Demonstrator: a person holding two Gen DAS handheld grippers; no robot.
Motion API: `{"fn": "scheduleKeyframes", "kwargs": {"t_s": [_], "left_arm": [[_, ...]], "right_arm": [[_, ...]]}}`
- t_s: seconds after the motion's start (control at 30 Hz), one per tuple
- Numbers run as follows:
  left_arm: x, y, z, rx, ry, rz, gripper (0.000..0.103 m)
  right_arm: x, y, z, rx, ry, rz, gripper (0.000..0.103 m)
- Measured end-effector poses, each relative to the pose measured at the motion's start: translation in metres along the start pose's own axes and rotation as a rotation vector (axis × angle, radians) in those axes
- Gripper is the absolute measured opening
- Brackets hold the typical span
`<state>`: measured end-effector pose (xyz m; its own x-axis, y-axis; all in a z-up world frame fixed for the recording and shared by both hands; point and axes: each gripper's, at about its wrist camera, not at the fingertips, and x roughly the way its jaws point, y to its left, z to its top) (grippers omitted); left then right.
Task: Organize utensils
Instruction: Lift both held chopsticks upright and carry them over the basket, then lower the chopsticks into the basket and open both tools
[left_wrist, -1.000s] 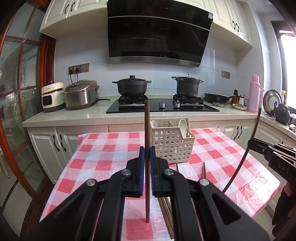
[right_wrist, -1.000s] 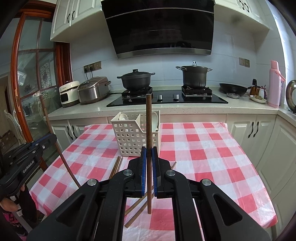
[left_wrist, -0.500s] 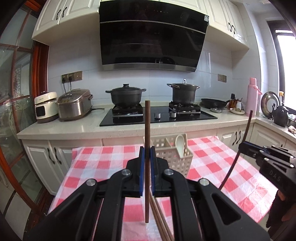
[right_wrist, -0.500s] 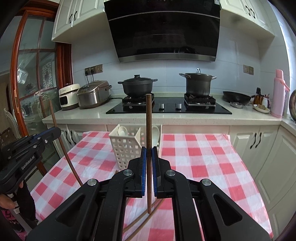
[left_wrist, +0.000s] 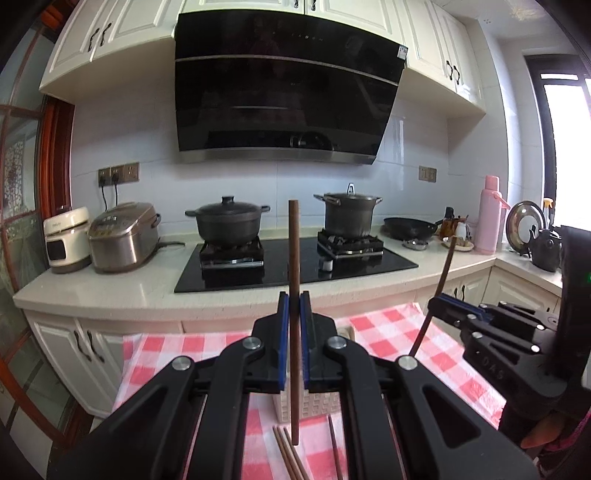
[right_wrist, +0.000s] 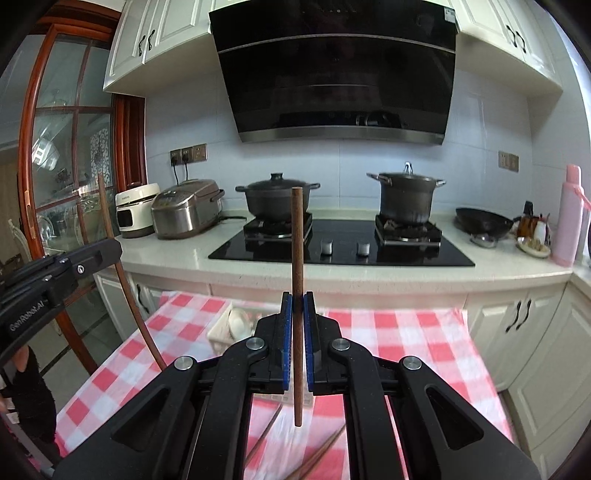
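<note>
Task partly done: left gripper (left_wrist: 294, 325) and right gripper (right_wrist: 297, 325) each clamp one upright chopstick (left_wrist: 294, 295), not yet in the basket (right_wrist: 236, 325); several chopsticks (left_wrist: 291, 456) lie on the table's (right_wrist: 406, 332) near edge.

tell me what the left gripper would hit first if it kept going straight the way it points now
Probably the white slotted basket on the checked tablecloth. The left gripper, shut on an upright chopstick, points slightly downward with the basket just beyond its jaws. Depth is unclear; if it passed above, the countertop edge comes next.
</note>
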<state>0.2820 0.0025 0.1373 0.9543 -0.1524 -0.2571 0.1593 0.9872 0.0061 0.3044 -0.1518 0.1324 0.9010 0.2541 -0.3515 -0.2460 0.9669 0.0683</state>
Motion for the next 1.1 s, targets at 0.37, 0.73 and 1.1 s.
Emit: {"fn": "scheduleKeyframes", "kwargs": {"t_s": [0.37, 0.73, 1.1], "left_arm": [[0.043, -0.002, 0.057, 0.029, -0.068, 0.022, 0.006], [0.126, 0.031, 0.026, -0.082, 0.087, -0.01, 0.006], [0.166, 0.05, -0.019, -0.104, 0.207, 0.013, 0.007]], "right_arm": [[0.042, -0.006, 0.037, 0.001, -0.015, 0.003, 0.006], [0.095, 0.0, 0.024, 0.003, 0.077, 0.049, 0.006], [0.144, -0.005, -0.002, 0.055, 0.204, 0.056, 0.011]]}}
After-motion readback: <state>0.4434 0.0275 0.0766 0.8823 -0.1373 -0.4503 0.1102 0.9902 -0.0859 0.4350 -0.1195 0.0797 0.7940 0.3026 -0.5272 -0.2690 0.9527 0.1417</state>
